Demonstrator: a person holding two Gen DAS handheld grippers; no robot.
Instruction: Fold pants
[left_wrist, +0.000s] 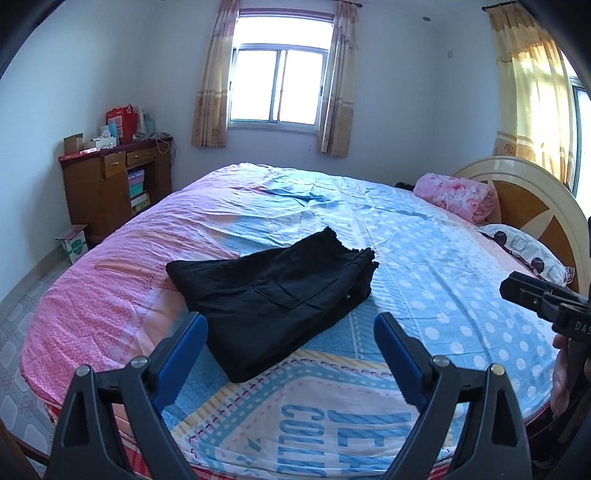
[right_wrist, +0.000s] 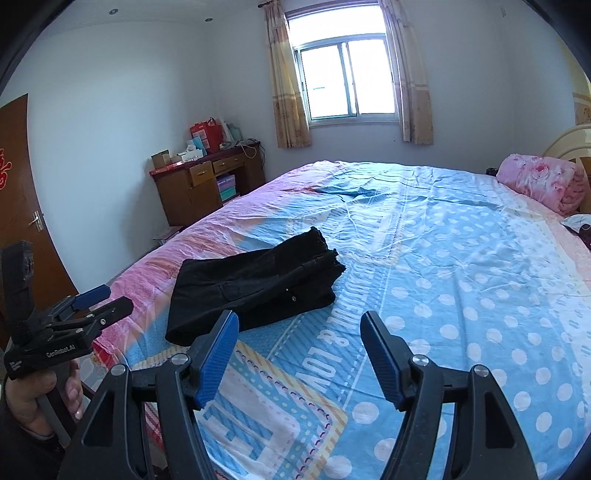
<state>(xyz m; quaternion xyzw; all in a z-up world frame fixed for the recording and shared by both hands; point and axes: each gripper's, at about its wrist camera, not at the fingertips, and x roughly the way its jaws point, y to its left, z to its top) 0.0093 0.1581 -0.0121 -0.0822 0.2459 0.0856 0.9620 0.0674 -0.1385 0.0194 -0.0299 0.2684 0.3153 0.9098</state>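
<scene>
Our bed (left_wrist: 424, 295) under a wrinkled pink-and-blue dotted sheet, black pants (left_wrist: 273, 291) folded into a thick wedge (frayed hems), our left hand-held gripper (left_wrist: 291, 347) and right hand-held gripper (right_wrist: 299, 343) both released.

A bed (left_wrist: 443, 280) in a pink-and-blue dotted sheet is filling the room. A rolled pink blanket (left_wrist: 458, 196) is lying by its headboard (left_wrist: 524, 192), a wooden desk (left_wrist: 110, 184) standing beside the curtained window (left_wrist: 277, 85).

Daylight floods through the window (left_wrist: 282, 86), which is blown out white. Fisheye bending curves the bed (left_wrist: 424, 288) and walls; the corners go black.
</scene>
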